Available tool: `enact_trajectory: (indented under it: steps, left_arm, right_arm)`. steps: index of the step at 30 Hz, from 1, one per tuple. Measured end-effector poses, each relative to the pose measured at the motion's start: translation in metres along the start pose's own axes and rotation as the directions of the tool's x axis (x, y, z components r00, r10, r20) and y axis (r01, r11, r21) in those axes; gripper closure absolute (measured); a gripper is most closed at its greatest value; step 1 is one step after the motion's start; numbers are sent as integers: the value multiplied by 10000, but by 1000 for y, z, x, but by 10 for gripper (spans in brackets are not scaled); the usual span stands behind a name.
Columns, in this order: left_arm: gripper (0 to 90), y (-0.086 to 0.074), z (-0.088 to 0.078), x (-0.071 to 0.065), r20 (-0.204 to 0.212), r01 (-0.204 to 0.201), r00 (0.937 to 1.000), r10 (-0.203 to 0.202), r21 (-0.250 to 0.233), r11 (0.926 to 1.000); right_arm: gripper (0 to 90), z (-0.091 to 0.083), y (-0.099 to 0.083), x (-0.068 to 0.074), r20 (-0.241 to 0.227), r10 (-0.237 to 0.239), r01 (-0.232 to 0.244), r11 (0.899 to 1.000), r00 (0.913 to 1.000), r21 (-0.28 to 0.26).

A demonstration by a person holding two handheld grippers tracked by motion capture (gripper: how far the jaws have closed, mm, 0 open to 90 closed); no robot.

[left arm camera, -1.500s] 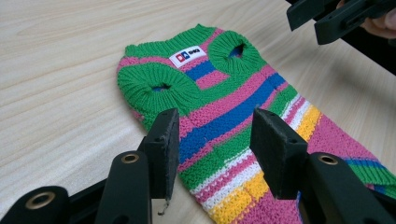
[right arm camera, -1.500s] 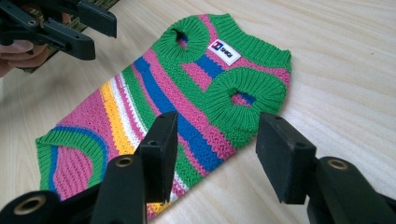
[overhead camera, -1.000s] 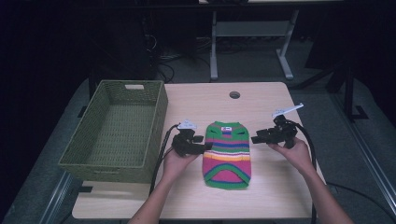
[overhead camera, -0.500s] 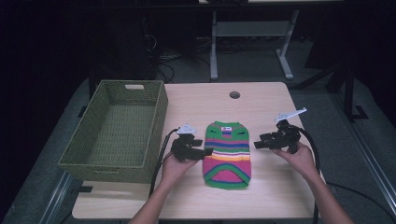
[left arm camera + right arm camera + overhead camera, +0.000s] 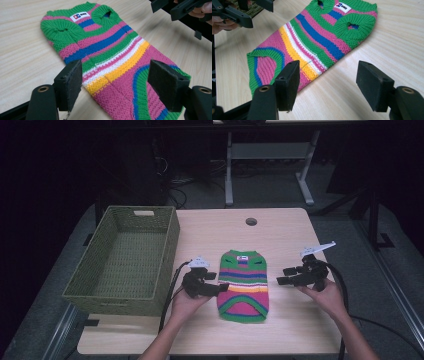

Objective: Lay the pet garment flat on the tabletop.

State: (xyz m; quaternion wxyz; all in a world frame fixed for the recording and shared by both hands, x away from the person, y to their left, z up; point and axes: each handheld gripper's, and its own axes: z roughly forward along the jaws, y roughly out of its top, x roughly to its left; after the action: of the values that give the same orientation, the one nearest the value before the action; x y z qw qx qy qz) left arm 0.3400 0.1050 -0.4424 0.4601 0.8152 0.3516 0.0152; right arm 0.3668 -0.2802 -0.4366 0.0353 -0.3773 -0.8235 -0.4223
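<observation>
A small knitted sweater with green, pink, blue, yellow and white stripes lies flat on the wooden table, its neck toward the far side. My left gripper is open at the sweater's left edge, and in the left gripper view its jaws stand wide over the lower stripes of the sweater. My right gripper is open just off the right edge. In the right gripper view its jaws straddle the edge of the sweater, one over the knit and one over bare wood. Neither gripper holds anything.
A green woven basket stands empty at the table's left, close to my left hand. A round cable hole sits near the far edge. Desk legs and cables lie on the dark floor beyond.
Both grippers have drifted slightly toward the table's near edge, and the right one a little further right. The sweater has not moved.
</observation>
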Motion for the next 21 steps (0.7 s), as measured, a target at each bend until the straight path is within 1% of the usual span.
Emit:
enact_trajectory:
  steps: [4, 5, 6, 7, 9, 13, 15, 17, 18, 19, 21]
  left_arm:
    - [261, -2, -2, -1, 34, -17, 10000, 17, 63, 10000]
    - [255, -3, -3, -2, 47, -9, 10000, 9, 65, 10000]
    - [255, -3, -3, -2, 47, -9, 10000, 9, 65, 10000]
    - [255, -5, -6, -2, 58, -43, 10000, 42, 56, 10000]
    - [251, -7, -7, -3, 91, 11, 10000, -11, 9, 10000]
    - [244, -11, -10, -7, 40, -48, 10000, 48, 47, 10000]
    - [238, -12, -11, -8, -25, -88, 10000, 88, 117, 9999]
    - [234, -14, -13, -10, 21, -106, 9999, 106, 113, 9999]
    - [234, -15, -13, -11, -1, -130, 9999, 130, 83, 9999]
    - [234, -15, -14, -11, -12, -172, 9999, 172, 89, 9998]
    - [233, -17, -16, -12, 12, -121, 9999, 121, 76, 9999]
  right_arm:
    - [341, -2, -5, 2, -87, 83, -83, 10000, 9999, 18]
    - [338, -3, -7, 3, -59, 53, -53, 9999, 10000, 114]
    - [339, -4, -8, 4, -38, -41, 41, 10000, 10000, 54]
    - [339, -5, -9, 5, -67, 23, -23, 10000, 10000, 72]
    - [339, -6, -12, 5, -66, -49, 49, 9999, 10000, 87]
    - [340, -9, -17, 7, -28, -91, 91, 9999, 10000, -70]
    - [339, -10, -19, 8, -1, -92, 92, 10000, 10000, -24]
    - [340, -11, -21, 9, -3, -112, 112, 9999, 9999, -103]
    - [339, -12, -22, 11, -12, -43, 43, 9999, 10000, -143]
    - [339, -12, -23, 11, -6, -144, 144, 9998, 9999, -137]
    - [339, -12, -26, 11, -27, -145, 144, 9998, 9999, -147]
